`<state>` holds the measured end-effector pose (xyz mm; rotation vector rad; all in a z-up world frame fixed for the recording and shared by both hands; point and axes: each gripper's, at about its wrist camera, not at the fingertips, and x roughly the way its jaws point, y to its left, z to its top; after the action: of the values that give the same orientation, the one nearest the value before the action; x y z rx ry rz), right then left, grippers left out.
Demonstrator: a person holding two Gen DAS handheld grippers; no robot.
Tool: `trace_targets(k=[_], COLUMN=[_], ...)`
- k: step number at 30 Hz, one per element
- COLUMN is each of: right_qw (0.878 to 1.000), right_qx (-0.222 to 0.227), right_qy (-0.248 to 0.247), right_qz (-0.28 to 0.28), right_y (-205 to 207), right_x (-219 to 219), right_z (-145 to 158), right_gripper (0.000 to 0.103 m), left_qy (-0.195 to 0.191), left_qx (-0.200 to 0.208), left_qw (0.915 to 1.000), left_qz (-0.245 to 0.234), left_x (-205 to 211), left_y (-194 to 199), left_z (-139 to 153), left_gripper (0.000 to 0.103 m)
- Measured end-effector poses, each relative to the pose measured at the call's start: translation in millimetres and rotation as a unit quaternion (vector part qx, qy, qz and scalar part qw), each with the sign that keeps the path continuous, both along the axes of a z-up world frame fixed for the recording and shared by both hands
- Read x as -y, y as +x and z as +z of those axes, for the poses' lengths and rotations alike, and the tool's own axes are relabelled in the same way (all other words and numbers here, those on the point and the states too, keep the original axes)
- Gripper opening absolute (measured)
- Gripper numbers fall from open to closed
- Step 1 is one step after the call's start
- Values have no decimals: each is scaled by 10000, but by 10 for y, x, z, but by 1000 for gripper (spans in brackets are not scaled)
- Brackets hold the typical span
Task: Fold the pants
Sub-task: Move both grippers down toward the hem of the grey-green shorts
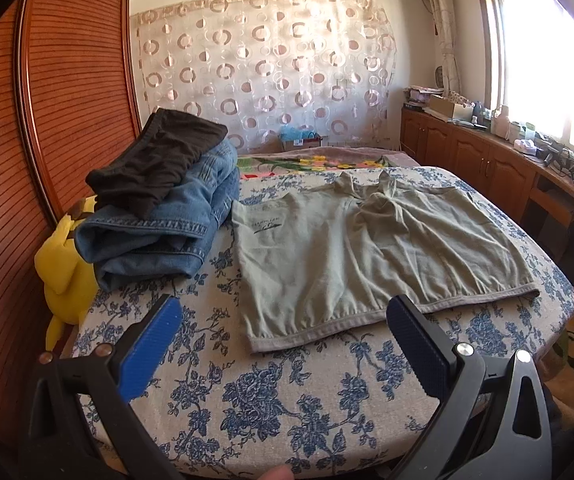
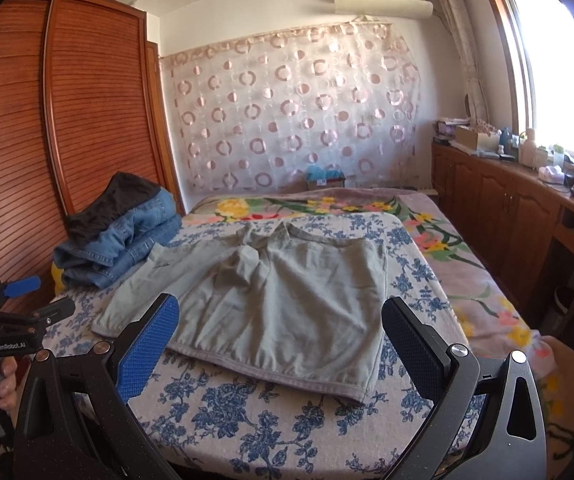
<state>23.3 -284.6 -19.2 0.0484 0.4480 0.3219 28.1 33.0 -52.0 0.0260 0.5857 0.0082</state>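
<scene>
Both my grippers hover wide open over the bed, holding nothing.

My left gripper (image 1: 283, 312) and right gripper (image 2: 281, 312) hang above the near part of the flowered sheet (image 1: 271, 400), jaws spread wide and empty. The green pants (image 1: 367, 248) lie flat on the sheet ahead of me, waistband nearest, apart from both grippers. To their left sits a pile of jeans (image 1: 159, 232) with a black garment (image 1: 155, 164) on top, a yellow plush (image 1: 67, 272) beside it.
</scene>
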Motion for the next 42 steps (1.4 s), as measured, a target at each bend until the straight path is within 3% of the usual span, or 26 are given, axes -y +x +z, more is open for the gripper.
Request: trace_targets(k=[19, 25, 33, 42], right_qw=[9975, 9953, 9943, 9919], right_qx=[-593, -842, -916, -1065], right_qy=[-369, -456, -472, -674], right_qz=[-54, -163, -263, -146], right_y=[194, 252, 269, 319], right_x=[317, 429, 500, 433], right_z=[-406, -553, -641, -735], right_gripper=[86, 85, 85, 80], left_qy=[123, 414, 476, 329], left_qx=[-707, -913, -952, -861], left_qw=[9974, 9950, 9943, 9956], left_qz=[-38, -17, 9, -134], left_x=[-376, -416, -478, -405], left_y=[209, 276, 395, 517], left_z=[-571, -726, -718, -646], left_gripper=[101, 96, 92, 76])
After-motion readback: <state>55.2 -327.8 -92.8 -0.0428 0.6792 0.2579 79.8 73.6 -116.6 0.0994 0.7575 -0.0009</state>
